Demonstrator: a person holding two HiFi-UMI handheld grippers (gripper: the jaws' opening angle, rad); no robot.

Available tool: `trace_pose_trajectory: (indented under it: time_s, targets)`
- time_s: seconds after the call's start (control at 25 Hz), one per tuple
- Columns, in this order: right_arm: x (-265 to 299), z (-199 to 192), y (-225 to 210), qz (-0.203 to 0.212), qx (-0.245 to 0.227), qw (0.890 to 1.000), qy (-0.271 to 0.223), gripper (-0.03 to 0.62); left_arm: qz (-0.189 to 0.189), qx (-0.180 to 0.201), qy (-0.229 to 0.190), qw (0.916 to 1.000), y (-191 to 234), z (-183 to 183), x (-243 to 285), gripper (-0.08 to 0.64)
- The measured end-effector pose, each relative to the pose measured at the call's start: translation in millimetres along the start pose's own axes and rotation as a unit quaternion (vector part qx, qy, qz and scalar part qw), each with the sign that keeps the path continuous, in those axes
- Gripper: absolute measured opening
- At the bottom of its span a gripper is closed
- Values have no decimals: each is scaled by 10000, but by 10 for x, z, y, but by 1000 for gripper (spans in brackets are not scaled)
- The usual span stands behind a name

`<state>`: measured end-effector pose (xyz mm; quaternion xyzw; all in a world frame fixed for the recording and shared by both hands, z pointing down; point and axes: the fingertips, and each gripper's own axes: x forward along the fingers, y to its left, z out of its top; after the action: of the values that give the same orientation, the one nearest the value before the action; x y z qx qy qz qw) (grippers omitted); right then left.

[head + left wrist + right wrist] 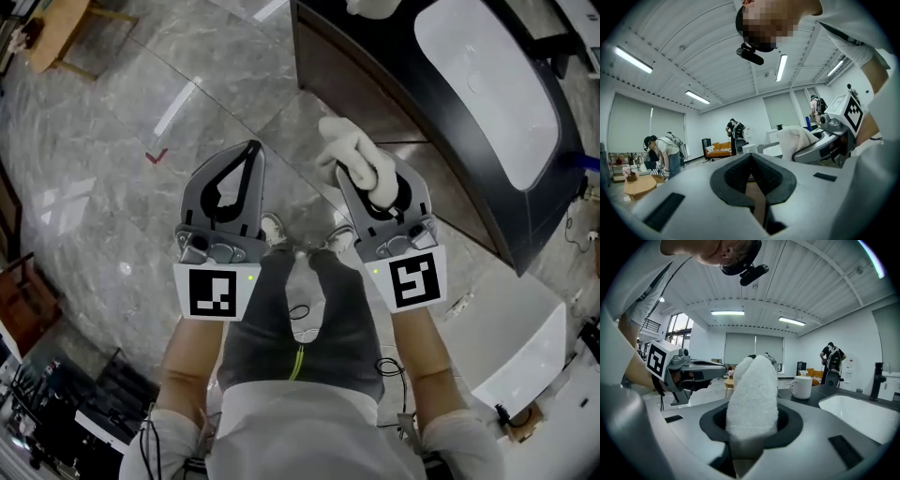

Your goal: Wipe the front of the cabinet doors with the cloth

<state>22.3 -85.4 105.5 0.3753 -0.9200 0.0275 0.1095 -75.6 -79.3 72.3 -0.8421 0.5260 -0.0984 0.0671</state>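
Our right hand-held gripper (367, 180) pinches the cloth (345, 148), left hand-held gripper (251, 150) is shut empty; we reckon rubbing the cabinet doors (349, 77) could tug it loose.

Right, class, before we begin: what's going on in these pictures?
A person stands beside a dark counter with a white sink, holding a gripper in each hand. The right gripper is shut on a white cloth, which is held up in the air and appears clear of the cabinet front. The left gripper is shut with nothing in it. Wiping has not yet begun.
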Motion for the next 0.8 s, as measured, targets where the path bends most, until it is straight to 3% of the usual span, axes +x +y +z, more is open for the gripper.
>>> trace_pose_trajectory:
  time_s: [0.36,0.56,0.8]
  targets:
    - [465,-1413,-77,-8,57,9999,-123,138,-93,192,-45,9998,-383,-1428,246,18]
    - [892,-2038,-92,-10,-152,9996,-249,138,-86,299,-133,9994,-403,-2276,436,18]
    - [1132,-2561,-69,53,-445,9984,-356,138,-214,387,-214,9988,-535,-2932,578,18]
